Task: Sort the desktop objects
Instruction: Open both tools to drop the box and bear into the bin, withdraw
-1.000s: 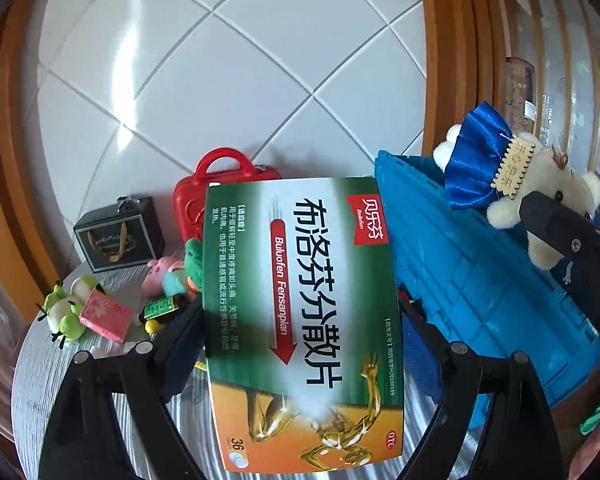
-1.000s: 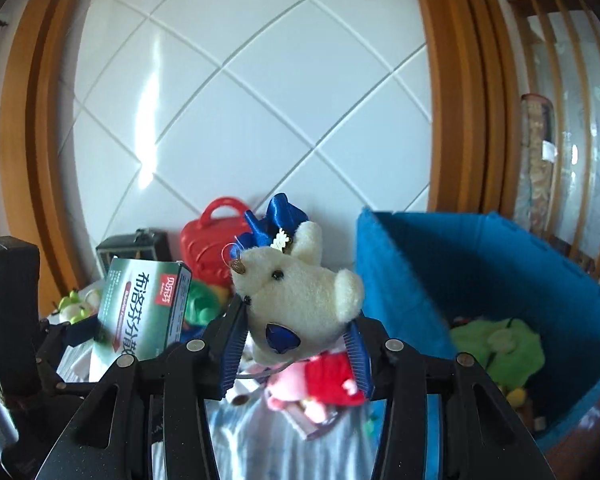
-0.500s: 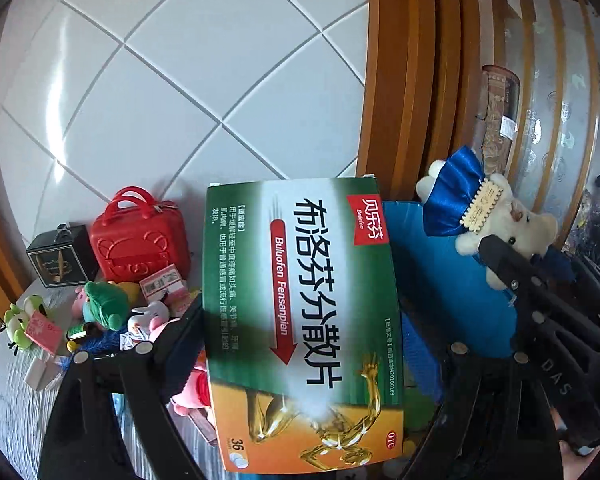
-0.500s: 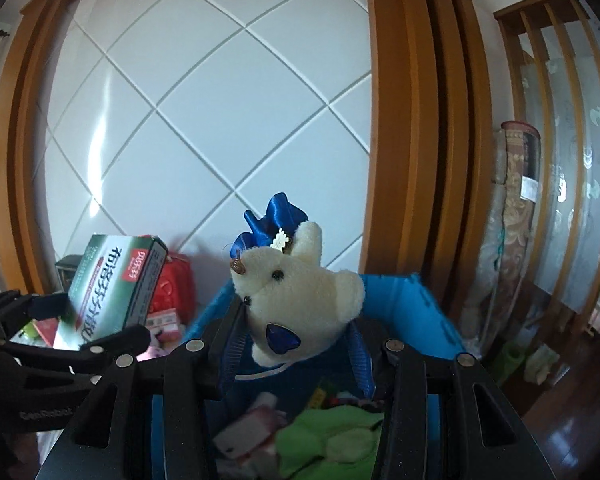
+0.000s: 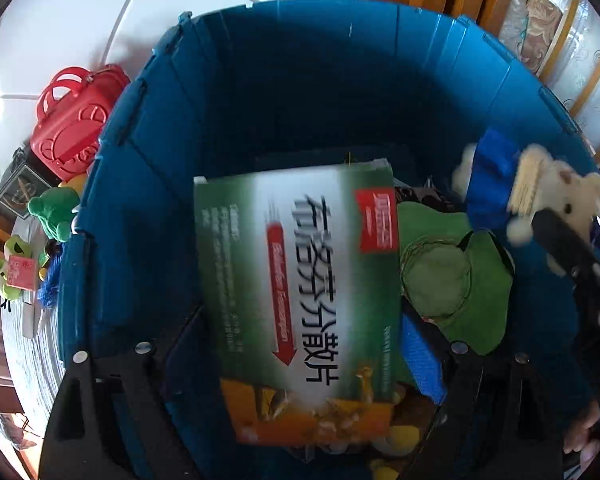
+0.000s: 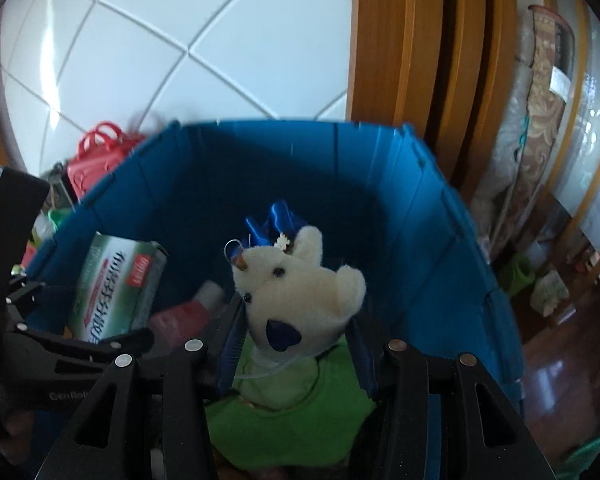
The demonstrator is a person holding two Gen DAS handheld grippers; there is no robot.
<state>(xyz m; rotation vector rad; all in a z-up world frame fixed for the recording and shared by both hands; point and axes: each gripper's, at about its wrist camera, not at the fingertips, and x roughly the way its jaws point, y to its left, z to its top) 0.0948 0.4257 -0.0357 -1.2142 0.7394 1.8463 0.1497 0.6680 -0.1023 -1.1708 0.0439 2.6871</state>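
My left gripper (image 5: pixel 296 344) holds a green and orange medicine box (image 5: pixel 300 292) over the inside of the blue bin (image 5: pixel 148 208); the box looks blurred and tilted between wide jaws. My right gripper (image 6: pixel 296 344) is shut on a cream teddy bear (image 6: pixel 300 292) with a blue bow, held above the bin (image 6: pixel 440 216). The bear also shows at the right of the left wrist view (image 5: pixel 540 196), and the box at the left of the right wrist view (image 6: pixel 112 288). A green plush (image 5: pixel 456 280) lies in the bin.
Left of the bin on the table stand a red toy suitcase (image 5: pixel 76 116), a dark gift box (image 5: pixel 20 184), a green plush toy (image 5: pixel 54 212) and a small frog figure (image 5: pixel 12 272). A pink bottle (image 6: pixel 184 316) lies in the bin. A tiled wall and wooden frame rise behind.
Both grippers have moved right and tipped down over the blue bin, carrying the box and the bear. The medicine box now sits lower and blurred between wider left jaws.
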